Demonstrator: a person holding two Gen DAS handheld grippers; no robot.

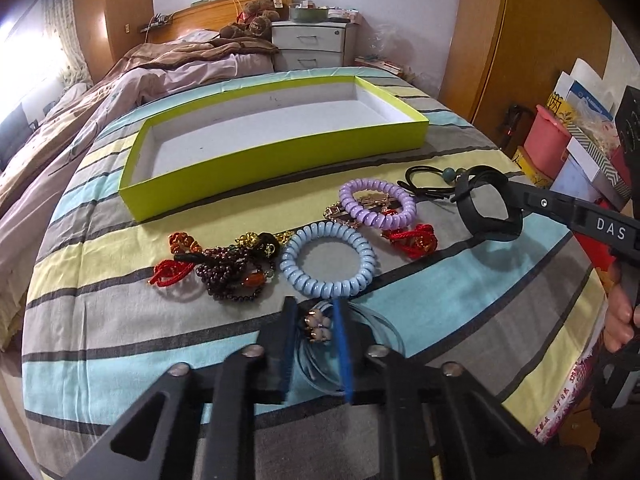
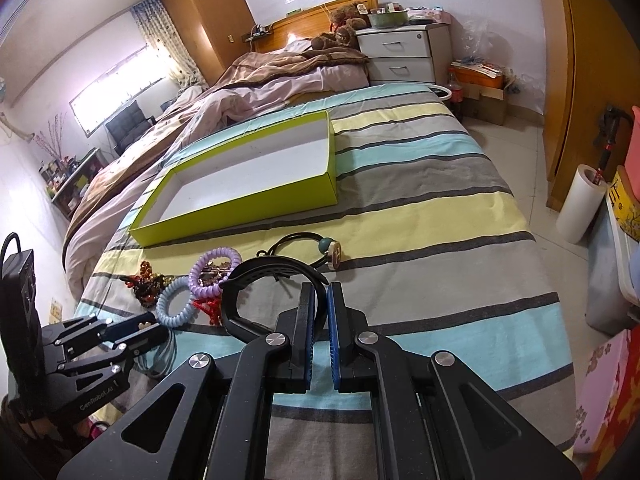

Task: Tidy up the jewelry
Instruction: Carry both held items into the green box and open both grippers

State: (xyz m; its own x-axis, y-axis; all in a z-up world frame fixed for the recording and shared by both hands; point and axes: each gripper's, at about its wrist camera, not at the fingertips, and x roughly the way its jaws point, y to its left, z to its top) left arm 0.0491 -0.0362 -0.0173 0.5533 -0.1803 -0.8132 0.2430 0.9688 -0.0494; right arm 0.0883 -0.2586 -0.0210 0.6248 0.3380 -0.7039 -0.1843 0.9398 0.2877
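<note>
An empty lime-green box (image 1: 280,164) (image 2: 240,210) lies on the striped bed. In front of it lies a jewelry pile: a purple coil band (image 1: 377,202) (image 2: 214,270), a blue coil band (image 1: 328,260) (image 2: 176,306), dark red beads (image 1: 228,272), red cords (image 1: 412,238) and a black cord necklace with a bead (image 1: 430,184) (image 2: 304,246). My left gripper (image 1: 316,320) (image 2: 154,330) straddles a light-blue cord piece with a flower charm (image 1: 316,326), jaws partly closed around it. My right gripper (image 2: 320,292) (image 1: 516,210) is shut on a black wristband (image 2: 256,280) (image 1: 486,210), held above the bed.
Rumpled bedding (image 1: 132,80) lies beyond the box, with a white nightstand (image 1: 312,46) behind it. Boxes and a pink container (image 1: 548,142) stand off the bed's right side. A paper roll (image 2: 580,204) stands on the floor at right.
</note>
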